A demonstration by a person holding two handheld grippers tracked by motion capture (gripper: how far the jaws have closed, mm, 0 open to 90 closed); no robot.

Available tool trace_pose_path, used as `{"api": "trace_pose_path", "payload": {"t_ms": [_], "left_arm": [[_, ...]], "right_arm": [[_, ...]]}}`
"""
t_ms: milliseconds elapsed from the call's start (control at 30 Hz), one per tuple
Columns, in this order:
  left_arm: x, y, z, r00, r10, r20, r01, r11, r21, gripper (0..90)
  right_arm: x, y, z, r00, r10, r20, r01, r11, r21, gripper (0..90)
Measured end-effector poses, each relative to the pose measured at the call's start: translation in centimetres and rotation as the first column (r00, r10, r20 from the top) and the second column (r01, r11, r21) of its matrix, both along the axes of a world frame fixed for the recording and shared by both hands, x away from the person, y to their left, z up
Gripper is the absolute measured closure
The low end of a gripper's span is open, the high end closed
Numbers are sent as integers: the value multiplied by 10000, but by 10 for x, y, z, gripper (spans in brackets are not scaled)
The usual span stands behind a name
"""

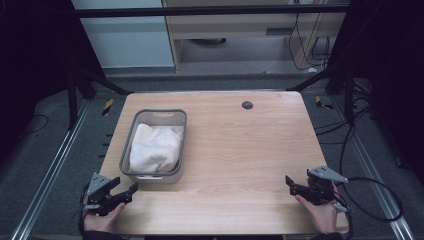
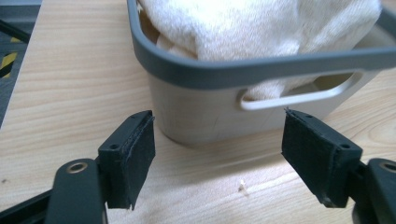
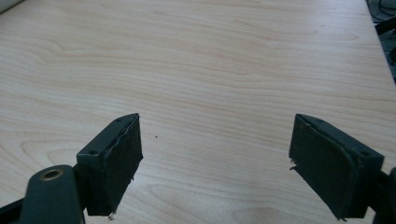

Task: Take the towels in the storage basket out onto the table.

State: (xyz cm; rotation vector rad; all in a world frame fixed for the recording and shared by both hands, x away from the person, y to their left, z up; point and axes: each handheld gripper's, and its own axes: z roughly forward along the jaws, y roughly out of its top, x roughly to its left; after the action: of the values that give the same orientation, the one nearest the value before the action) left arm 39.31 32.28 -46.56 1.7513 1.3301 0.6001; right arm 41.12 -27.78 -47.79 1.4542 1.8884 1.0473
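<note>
Both tongs gape wide; grey basket holds crumpled white towel.

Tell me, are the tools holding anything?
No. The left tool is open near the basket with the white towel, touching neither. The right tool is open over bare table.
</note>
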Motion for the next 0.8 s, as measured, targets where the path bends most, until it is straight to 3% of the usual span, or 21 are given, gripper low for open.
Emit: {"api": "trace_pose_path", "payload": {"t_ms": [433, 800], "left_arm": [[0, 3, 24, 9982, -75, 600, 79, 9999, -71, 274], [7, 2, 42, 9964, -573, 620, 582, 9982, -138, 273]], "right_arm": [[-2, 3, -2, 9996, 239, -124, -242, 9994, -239, 176], [-3, 2, -1, 9997, 238, -13, -238, 9991, -347, 164]]}}
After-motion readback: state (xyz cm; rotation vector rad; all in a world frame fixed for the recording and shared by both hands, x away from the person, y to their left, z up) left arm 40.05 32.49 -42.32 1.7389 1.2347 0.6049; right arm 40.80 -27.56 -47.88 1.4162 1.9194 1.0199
